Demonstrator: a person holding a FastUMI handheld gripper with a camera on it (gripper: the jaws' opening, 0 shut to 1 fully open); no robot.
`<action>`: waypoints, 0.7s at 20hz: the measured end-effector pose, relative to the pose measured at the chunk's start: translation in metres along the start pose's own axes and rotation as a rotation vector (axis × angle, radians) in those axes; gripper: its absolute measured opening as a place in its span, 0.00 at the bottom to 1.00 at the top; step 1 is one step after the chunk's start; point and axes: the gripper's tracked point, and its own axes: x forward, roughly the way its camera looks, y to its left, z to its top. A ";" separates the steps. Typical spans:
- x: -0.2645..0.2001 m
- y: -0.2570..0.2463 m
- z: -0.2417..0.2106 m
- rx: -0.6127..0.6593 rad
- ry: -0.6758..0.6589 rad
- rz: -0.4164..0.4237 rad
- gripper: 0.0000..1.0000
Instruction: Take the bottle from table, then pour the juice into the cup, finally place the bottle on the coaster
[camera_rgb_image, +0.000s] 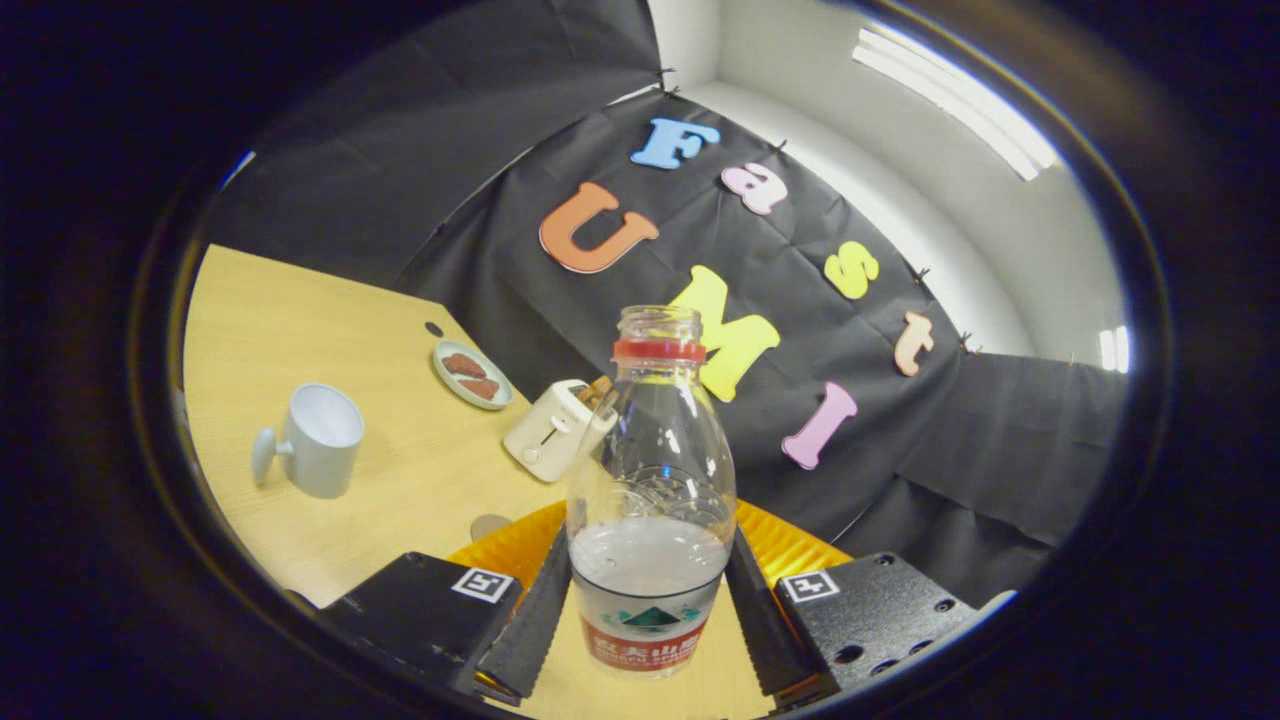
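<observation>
A clear plastic bottle (650, 470) with a red neck ring and no cap stands between my two fingers, with a little clear liquid in its lower part. My gripper (648, 610) is shut on the bottle, and both fingers press against its labelled base. A pale mug (318, 440) with a handle stands on the wooden table (300, 330) off to the left, well apart from the bottle. Right behind and under the bottle lies a round orange coaster (790, 545). The whole scene appears tilted.
A small toaster (553, 430) with toast in it stands just beyond the bottle. Farther back sits a small plate (472, 375) holding brown pieces. The table ends at the black cloth wall behind the toaster.
</observation>
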 end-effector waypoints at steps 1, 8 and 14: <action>0.002 0.010 -0.001 -0.030 0.003 0.014 0.82; 0.019 0.031 -0.014 -0.201 0.074 -0.018 0.82; 0.030 0.022 -0.004 -0.398 0.077 -0.122 0.82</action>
